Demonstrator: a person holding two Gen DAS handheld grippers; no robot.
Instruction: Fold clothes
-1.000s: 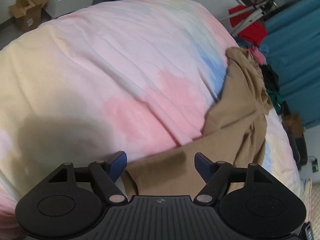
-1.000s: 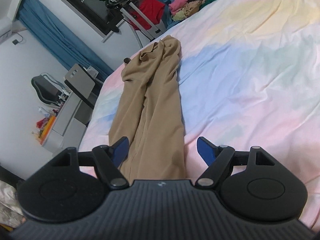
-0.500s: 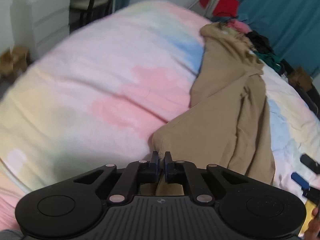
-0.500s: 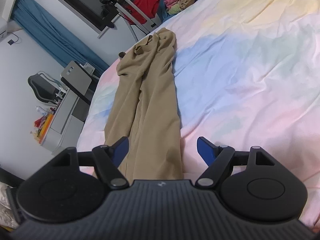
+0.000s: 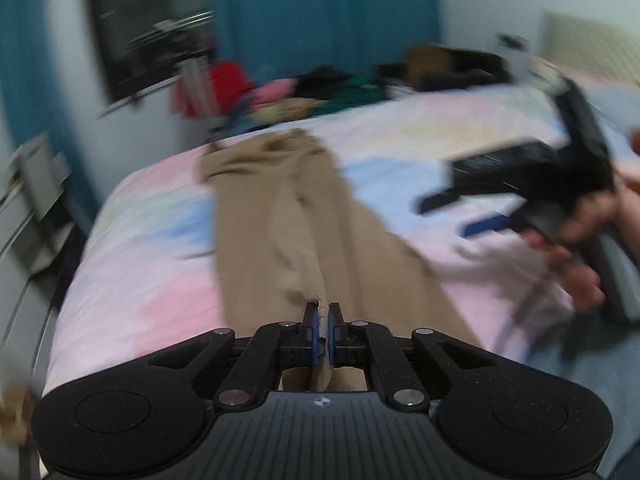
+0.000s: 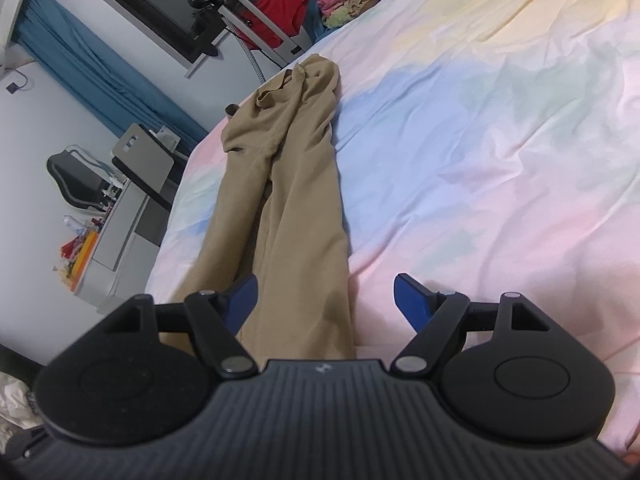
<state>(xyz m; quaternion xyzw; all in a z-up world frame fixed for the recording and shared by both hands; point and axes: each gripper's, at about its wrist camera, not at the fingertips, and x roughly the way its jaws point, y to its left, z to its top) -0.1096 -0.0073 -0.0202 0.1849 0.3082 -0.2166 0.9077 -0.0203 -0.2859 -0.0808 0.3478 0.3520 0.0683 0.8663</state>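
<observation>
left hand-held gripper (image 5: 323,330): clamped on hem of tan trousers (image 6: 296,208) | right hand-held gripper (image 6: 325,298): fingers apart, over trousers | trousers lie along bed (image 6: 500,140)

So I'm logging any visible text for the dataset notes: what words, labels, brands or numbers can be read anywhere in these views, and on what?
No readable words or numbers in either view.
Left tool: a small emblem on its body, no letters.
Right tool: the same kind of emblem, no letters.
Tan trousers: no label showing.
Desk clutter: too small to read.
</observation>
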